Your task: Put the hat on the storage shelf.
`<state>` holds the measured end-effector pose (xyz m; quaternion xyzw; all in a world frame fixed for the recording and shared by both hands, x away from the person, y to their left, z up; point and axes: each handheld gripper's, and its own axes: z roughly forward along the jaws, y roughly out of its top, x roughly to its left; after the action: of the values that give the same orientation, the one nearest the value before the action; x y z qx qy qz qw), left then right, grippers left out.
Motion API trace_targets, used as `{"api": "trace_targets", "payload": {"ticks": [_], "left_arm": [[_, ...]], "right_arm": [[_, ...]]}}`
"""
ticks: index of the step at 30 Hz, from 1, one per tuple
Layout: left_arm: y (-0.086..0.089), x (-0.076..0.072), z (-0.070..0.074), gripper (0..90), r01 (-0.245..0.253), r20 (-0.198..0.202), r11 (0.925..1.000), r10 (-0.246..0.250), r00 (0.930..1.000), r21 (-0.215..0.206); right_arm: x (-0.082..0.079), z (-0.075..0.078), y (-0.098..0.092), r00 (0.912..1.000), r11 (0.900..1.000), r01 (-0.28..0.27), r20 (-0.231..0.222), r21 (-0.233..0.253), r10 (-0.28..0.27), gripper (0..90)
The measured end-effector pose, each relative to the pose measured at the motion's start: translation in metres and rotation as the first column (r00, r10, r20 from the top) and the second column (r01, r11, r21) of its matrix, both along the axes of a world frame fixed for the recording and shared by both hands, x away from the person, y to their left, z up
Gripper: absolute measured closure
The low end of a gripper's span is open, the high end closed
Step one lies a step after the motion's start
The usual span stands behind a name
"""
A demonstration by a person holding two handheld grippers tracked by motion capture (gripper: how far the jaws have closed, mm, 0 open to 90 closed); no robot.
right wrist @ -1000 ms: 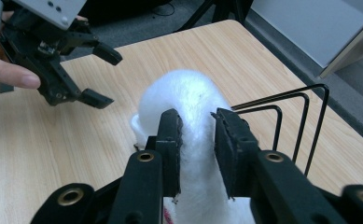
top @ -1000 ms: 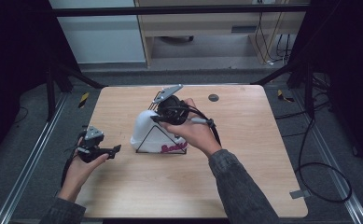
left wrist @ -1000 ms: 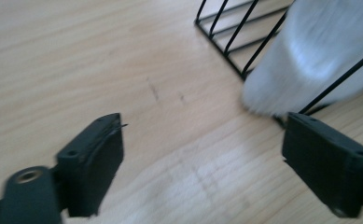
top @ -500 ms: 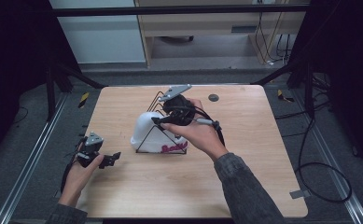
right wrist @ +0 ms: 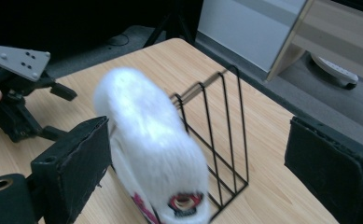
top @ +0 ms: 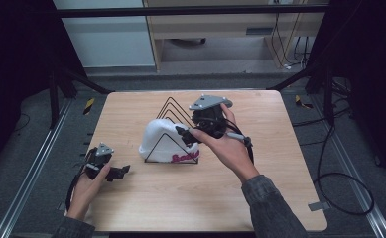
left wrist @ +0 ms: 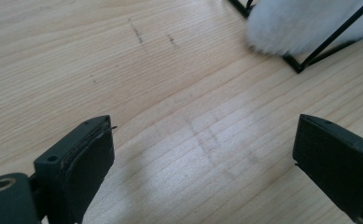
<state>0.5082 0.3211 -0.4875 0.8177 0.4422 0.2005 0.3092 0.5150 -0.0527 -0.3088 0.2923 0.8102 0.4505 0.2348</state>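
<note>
Both grippers gape empty, my right beside the cap in the rack (left idle); next, I'd judge, pinch the cap.

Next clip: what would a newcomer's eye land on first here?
The fluffy white hat with red lettering, standing in a black wire rack at the middle of the wooden table. Next, the right gripper, jaws wide open, right beside the hat. The left gripper sits near the table's left edge, open and empty.
</note>
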Motion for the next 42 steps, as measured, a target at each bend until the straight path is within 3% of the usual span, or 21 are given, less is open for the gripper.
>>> {"api": "trace_targets", "payload": {"ticks": [7, 11, 18, 27, 33, 35, 42], "left_arm": [[0.003, 0.0, -0.004, 5.0, -0.017, -0.004, 0.9999, 0.017, 0.9998, -0.002], [0.002, 0.0, -0.01, 4.9, -0.018, -0.02, 0.9998, 0.018, 0.9996, 0.002], [0.001, 0.002, -0.013, 3.9, -0.013, -0.034, 0.9999, 0.013, 0.9993, -0.008], [0.001, 0.002, -0.016, 0.0, -0.006, -0.029, 0.9997, 0.006, 0.9996, -0.022], [0.002, 0.001, -0.018, 0.0, 0.0, -0.01, 0.9994, 0.0, 1.0, -0.036], [0.003, 0.0, -0.02, 0.0, 0.001, 0.014, 0.9988, -0.001, 0.9999, -0.048], [0.003, 0.0, -0.02, 0.0, 0.001, 0.015, 0.9988, 0.0, 0.9999, -0.048]], "right_arm": [[-0.004, -0.019, -0.034, 0.9968, 0.997, 0.08, -0.008, -0.022, -0.08, 11.0], [-0.009, -0.041, -0.059, 0.9916, 0.992, 0.128, -0.022, -0.012, -0.128, 12.0], [-0.017, -0.088, -0.093, 0.9773, 0.983, 0.183, -0.103, -0.029, -0.185, 12.5], [-0.026, -0.143, -0.116, 0.9514, 0.972, 0.229, -0.199, -0.05, -0.234, 12.6], [-0.031, -0.162, -0.125, 0.9397, 0.967, 0.248, -0.227, -0.062, -0.256, 12.6], [-0.032, -0.166, -0.128, 0.9385, 0.966, 0.254, -0.227, -0.054, -0.26, 12.6], [-0.035, -0.177, -0.14, 0.923, 0.953, 0.299, -0.238, -0.052, -0.303, 12.5]]}}
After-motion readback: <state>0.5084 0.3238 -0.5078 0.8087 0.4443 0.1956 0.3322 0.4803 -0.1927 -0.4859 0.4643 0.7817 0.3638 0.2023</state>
